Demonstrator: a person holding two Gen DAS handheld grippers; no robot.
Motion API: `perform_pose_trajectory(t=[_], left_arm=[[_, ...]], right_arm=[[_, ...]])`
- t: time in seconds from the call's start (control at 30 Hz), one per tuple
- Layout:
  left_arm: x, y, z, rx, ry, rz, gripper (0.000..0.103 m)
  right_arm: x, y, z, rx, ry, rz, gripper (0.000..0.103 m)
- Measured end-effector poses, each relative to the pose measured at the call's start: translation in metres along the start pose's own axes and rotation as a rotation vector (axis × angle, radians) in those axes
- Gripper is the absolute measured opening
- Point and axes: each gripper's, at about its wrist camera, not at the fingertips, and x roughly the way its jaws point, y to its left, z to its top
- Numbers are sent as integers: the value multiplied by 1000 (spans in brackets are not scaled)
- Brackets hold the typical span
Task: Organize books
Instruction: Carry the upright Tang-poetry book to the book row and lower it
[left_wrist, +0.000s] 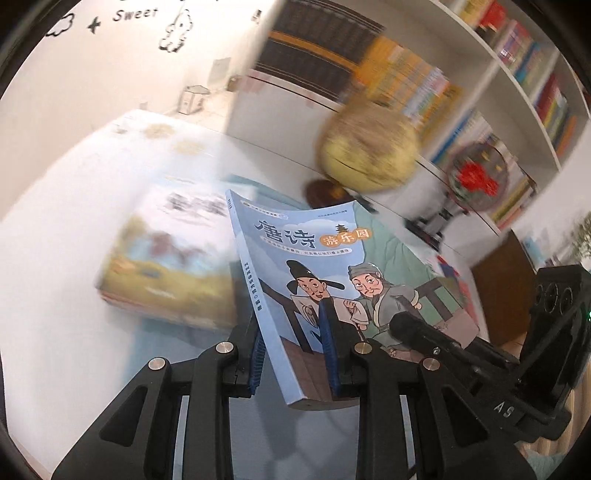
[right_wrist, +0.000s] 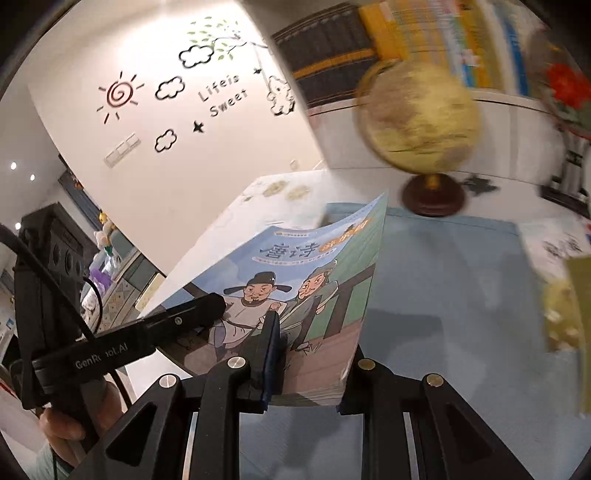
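Both hand-held grippers, left (left_wrist: 291, 343) and right (right_wrist: 310, 354), clamp one blue book (left_wrist: 314, 273), mid-carry; next, aim for the bookshelf (left_wrist: 517, 74).

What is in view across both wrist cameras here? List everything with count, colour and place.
blue paperback with two cartoon figures on its cover: 1, light blue, lifted off the table, gripped at its lower edge by both grippers.
blurred picture-cover book: 1, yellow and white, lying on the table left of the held one.
yellowish globe on a dark round base: 1, standing at the table's far edge.
white table with a pale blue mat: 1, under everything.
white bookshelf of multicoloured books: 1, behind the globe.
red flower ornament: 1, right of the globe.
black wall stickers: several, white wall.
left gripper: black, blue pads, shut on the paperback.
right gripper: black, shut on the paperback.
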Motion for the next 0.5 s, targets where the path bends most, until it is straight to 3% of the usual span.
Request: perform_pose_trajectory(t=[0.27, 0.5], left_arm=[[48, 97, 44, -40, 64, 30, 24], [84, 136, 55, -78, 104, -21, 25]], right_arm=[[115, 56, 24, -29, 48, -81, 22], [154, 66, 25, -20, 46, -169, 23]])
